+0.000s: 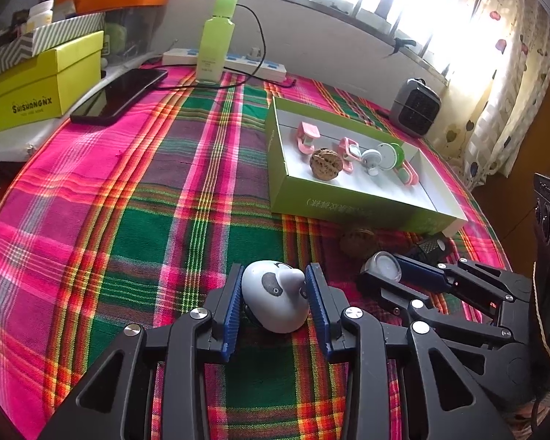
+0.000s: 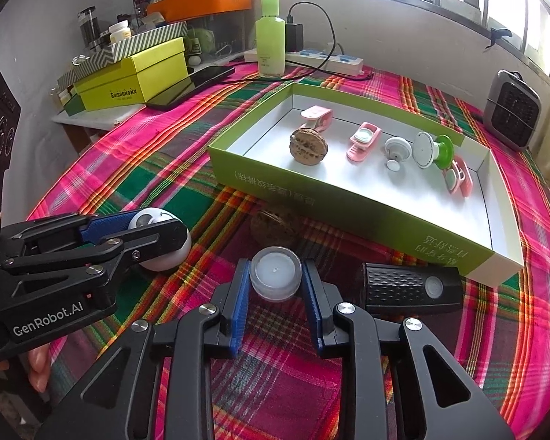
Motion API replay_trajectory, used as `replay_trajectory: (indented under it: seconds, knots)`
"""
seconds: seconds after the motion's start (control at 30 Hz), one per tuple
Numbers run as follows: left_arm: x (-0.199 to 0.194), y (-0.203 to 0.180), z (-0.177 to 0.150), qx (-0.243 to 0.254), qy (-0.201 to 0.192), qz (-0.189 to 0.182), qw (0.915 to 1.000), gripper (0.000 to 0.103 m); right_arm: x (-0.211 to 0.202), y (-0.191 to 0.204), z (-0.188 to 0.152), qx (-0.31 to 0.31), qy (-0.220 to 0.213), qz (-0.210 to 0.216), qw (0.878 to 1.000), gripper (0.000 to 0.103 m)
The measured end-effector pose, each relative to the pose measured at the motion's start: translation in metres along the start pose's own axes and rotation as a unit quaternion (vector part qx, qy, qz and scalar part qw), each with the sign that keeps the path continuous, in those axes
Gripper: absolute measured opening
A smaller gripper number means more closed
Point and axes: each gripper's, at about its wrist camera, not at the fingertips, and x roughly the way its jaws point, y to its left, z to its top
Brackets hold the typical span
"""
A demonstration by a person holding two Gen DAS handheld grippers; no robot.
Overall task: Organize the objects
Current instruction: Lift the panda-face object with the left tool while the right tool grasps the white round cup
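Observation:
A white panda-faced toy [image 1: 275, 300] rests on the plaid cloth between the blue pads of my left gripper [image 1: 275, 282], which press on its sides. In the right wrist view, my right gripper [image 2: 275, 275] is shut on a small clear jar with a white lid [image 2: 275, 278], also down on the cloth. The left gripper [image 2: 157, 227] shows there at the left, holding the toy [image 2: 165, 253]. Beyond stands an open green box [image 2: 311, 198] holding a walnut [image 2: 308, 146], pink clips and small white and green pieces. A second walnut [image 2: 275, 223] lies on the cloth in front of the box.
A black ribbed device [image 2: 410, 288] lies right of the jar, close to the box. At the back are a green bottle [image 2: 271, 36], a power strip [image 2: 330, 60], a phone [image 2: 194, 84] and a yellow box [image 2: 128, 80]. A small grey heater [image 2: 513, 113] sits far right.

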Motion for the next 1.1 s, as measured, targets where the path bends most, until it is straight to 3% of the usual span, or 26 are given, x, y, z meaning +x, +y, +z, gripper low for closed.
replay_trajectory:
  seconds: [1.1]
  knots:
    - [-0.012,-0.007,0.0,0.018,-0.016,0.01,0.9997,0.029,-0.013,-0.003,-0.005,0.02,-0.017,0.009,1.0,0.029]
